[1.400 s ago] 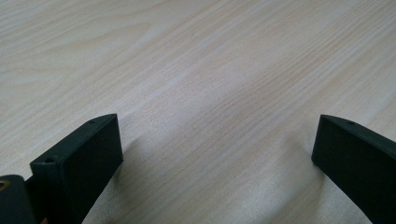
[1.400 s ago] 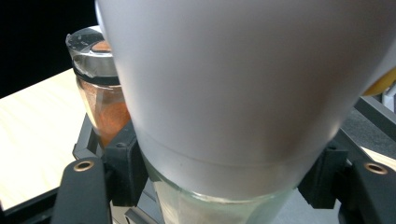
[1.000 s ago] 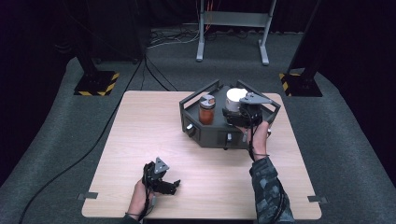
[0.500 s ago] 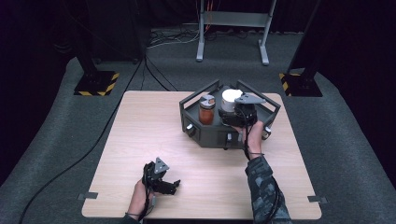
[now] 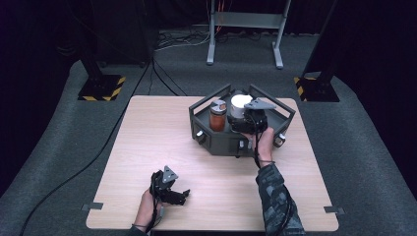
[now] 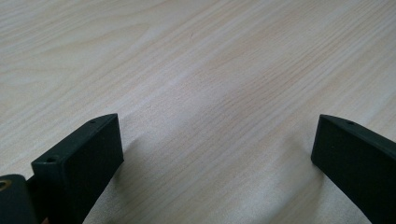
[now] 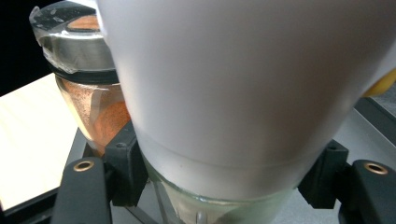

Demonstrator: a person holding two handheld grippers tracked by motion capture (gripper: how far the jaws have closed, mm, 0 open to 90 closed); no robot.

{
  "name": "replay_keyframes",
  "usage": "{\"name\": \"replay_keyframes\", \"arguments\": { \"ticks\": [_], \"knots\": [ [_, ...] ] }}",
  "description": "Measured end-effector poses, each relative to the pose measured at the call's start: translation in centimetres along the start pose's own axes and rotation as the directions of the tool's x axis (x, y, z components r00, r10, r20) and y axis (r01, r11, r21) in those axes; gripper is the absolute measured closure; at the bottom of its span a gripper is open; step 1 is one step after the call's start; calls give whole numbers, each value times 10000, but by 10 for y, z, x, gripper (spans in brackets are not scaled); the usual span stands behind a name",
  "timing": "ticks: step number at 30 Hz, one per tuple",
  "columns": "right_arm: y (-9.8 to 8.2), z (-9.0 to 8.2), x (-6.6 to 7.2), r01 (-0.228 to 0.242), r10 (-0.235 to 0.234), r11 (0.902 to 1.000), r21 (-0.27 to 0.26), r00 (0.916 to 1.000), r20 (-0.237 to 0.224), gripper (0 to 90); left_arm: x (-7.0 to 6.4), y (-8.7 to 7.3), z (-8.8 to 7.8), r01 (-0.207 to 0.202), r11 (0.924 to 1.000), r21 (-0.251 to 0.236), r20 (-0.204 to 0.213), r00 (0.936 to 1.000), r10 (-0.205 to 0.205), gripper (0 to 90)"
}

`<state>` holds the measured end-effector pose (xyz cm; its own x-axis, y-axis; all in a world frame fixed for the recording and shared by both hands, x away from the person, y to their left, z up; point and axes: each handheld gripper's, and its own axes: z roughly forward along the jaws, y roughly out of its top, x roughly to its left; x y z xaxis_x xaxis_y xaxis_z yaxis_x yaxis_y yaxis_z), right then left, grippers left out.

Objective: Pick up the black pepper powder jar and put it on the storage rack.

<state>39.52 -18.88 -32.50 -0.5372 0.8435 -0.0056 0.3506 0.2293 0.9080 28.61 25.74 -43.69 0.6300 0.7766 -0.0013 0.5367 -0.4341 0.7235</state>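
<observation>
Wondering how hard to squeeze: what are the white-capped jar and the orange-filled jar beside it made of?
White-capped jar: matte white cap, likely plastic, over a clear glossy body, glass or clear plastic. Orange-filled jar: transparent, shiny walls showing the powder, probably glass; its lid looks clear too.

White-lidded glass jar point(image 7: 243, 93), upright, in dark tray point(image 5: 216, 140), just beside orange-filled jar point(image 5: 217, 115), clamped by tongs.

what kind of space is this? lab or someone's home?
Likely a lab or recording studio: a bare wooden table on grey carpet, black curtains all round, cables and hazard-striped stand bases.
</observation>
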Motion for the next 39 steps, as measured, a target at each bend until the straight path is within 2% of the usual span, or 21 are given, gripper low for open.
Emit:
{"name": "replay_keyframes", "arguments": {
  "ticks": [14, 23, 27, 32, 39],
  "knots": [
    [-8, 2, 0, -138, 137, 9997, -194, 9999, -52, 294, 0, 0, 0, -3, 10000, -2, 1, 10000, 3, 20],
    [-7, 3, 1, -143, 143, 9998, -154, 9999, -15, 291, 0, 0, 0, -3, 10000, -6, 8, 10000, 3, 21],
    [-3, 2, 1, -265, 265, 9996, 48, 9996, -4, 195, 0, 0, 0, -5, 10000, -4, 8, 10000, 5, 21],
    [7, -6, -3, -259, 273, 9970, 724, 9994, -188, 68, 0, 0, 0, -7, 10000, -3, 7, 10000, 7, 21],
    [2, -32, -1, 20, 9, 9938, 1112, 9996, -267, 19, 0, 0, 0, -7, 10000, -2, 6, 10000, 7, 21]
  ]
}}
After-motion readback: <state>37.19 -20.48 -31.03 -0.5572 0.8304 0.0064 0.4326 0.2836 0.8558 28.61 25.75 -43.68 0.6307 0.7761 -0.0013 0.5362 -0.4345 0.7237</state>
